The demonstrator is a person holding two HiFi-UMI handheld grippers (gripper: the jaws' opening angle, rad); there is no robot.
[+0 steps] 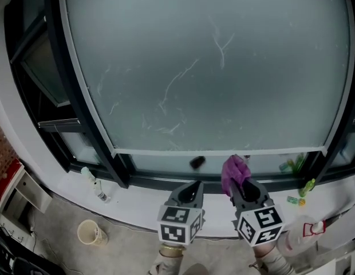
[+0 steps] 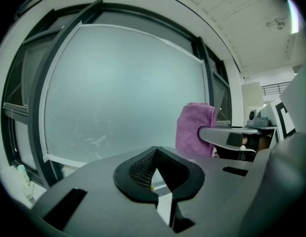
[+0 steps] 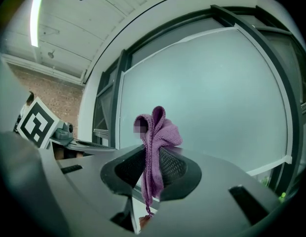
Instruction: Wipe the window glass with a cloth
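Crumpled purple knit cloth (image 3: 160, 132) in right gripper (image 3: 152, 174); frosted, streaked window glass (image 1: 212, 67)

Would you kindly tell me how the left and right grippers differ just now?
The right gripper clamps a purple knitted cloth; the left gripper holds nothing. The cloth sticks up past the right gripper's front; the left gripper's front is bare. Both point at the frosted window glass.

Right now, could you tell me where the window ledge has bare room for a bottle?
The ledge is bare between the white bottle at left and the left gripper. Beyond the right gripper, green bottles crowd it.
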